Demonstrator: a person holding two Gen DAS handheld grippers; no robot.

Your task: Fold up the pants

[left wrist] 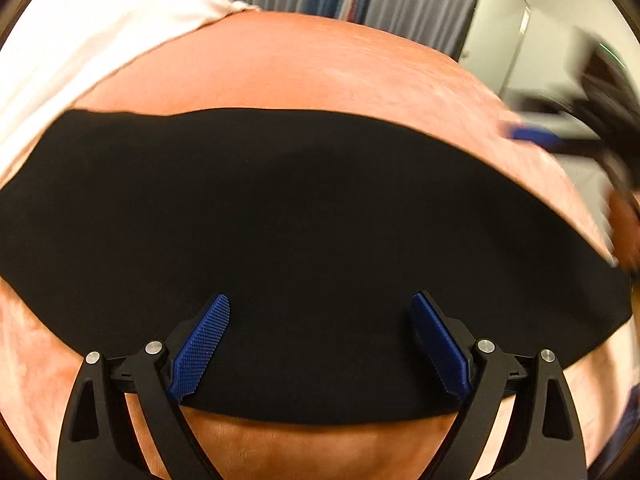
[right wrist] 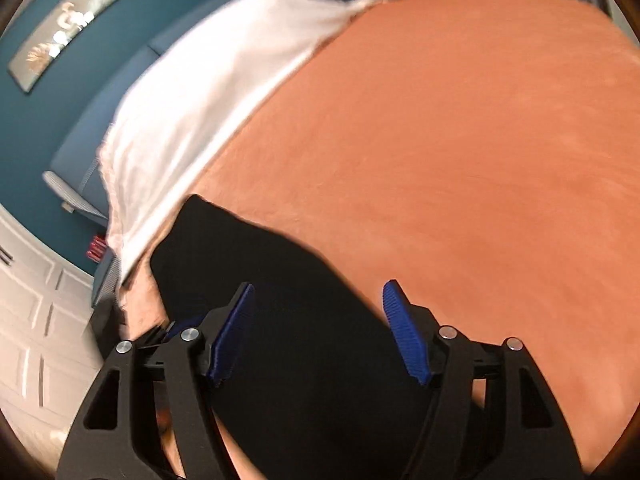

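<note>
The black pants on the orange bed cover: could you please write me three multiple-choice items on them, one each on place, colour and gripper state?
1. Where do the black fabric pants lie?
A. on the orange plush bed cover
B. on the white sheet
C. on the floor

2. What colour are the ribbed pads of the left gripper?
A. red
B. blue
C. grey

3. How stands the right gripper?
A. shut on the pants
B. shut on nothing
C. open above the pants

Key: 1 A, orange cover shows on all sides of the pants; 2 B, both pads are blue; 3 C, its jaws stand apart with nothing pinched.
</note>
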